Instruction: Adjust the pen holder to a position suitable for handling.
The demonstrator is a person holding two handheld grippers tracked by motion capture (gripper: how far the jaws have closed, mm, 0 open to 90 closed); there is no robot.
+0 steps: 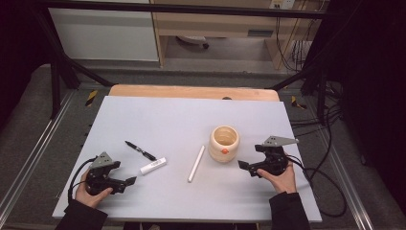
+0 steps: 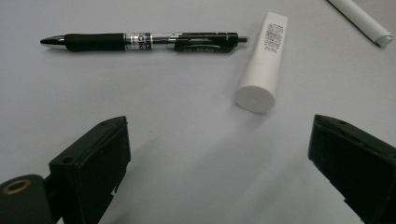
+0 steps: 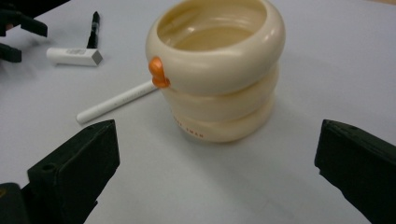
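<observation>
Just ahead of the wide-open right tool (image 3: 215, 168), the ribbed cream cup (image 3: 219, 70) looks rigid, smooth, slippery; grip its rim.

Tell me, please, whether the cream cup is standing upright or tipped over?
Upright. The cup rests on its base on the table, its round mouth facing up in the high view and right gripper view.

White stick (image 2: 362, 21) cut off at top edge; far end hidden behind cream cup (image 3: 219, 70); cup lettering unreadable.
</observation>
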